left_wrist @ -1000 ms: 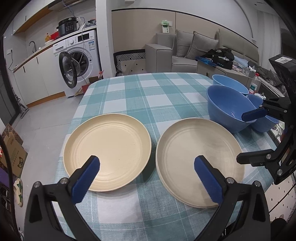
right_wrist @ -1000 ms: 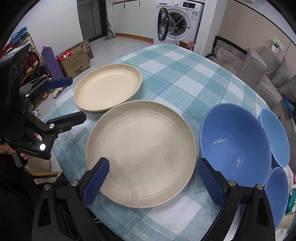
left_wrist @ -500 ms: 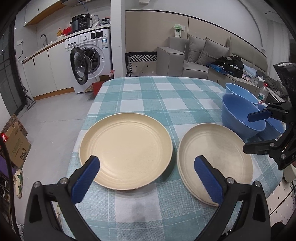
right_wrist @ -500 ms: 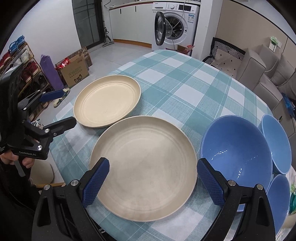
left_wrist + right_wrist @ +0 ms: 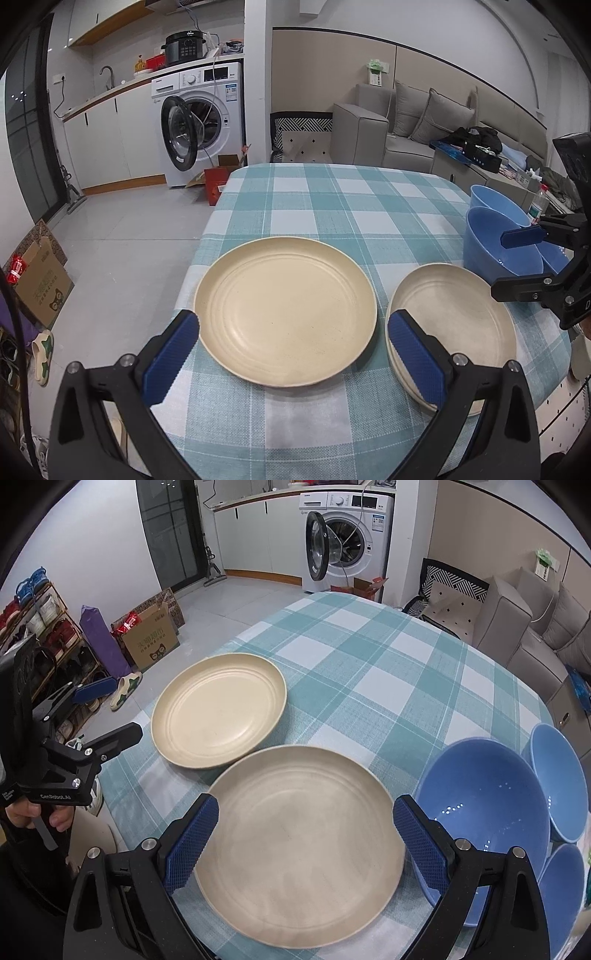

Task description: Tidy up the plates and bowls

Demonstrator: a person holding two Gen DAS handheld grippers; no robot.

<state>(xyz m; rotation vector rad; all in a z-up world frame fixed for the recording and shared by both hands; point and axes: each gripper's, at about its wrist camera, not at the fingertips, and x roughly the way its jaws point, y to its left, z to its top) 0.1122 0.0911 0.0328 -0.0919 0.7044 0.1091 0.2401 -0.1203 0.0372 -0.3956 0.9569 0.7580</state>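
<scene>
Two cream plates lie on the checked tablecloth near its front edge. The left plate (image 5: 286,308) (image 5: 218,710) lies in front of my open, empty left gripper (image 5: 293,363). The right plate (image 5: 452,328) (image 5: 303,845) lies in front of my open, empty right gripper (image 5: 304,845). Three blue bowls stand to the right of it: a large one (image 5: 487,812) (image 5: 495,247) and two smaller ones (image 5: 561,779) (image 5: 561,890). My left gripper also shows in the right wrist view (image 5: 107,712), and my right gripper in the left wrist view (image 5: 517,258).
The teal checked tablecloth (image 5: 332,195) covers the table, whose far half is bare. A washing machine (image 5: 199,122) with its door open, a sofa (image 5: 413,125) and cardboard boxes (image 5: 151,635) stand beyond. A shoe rack (image 5: 40,627) is at the left.
Both grippers have pulled back from the table and the left one has swung left, so the left plate now sits between its fingers. Plates and bowls have not moved.
</scene>
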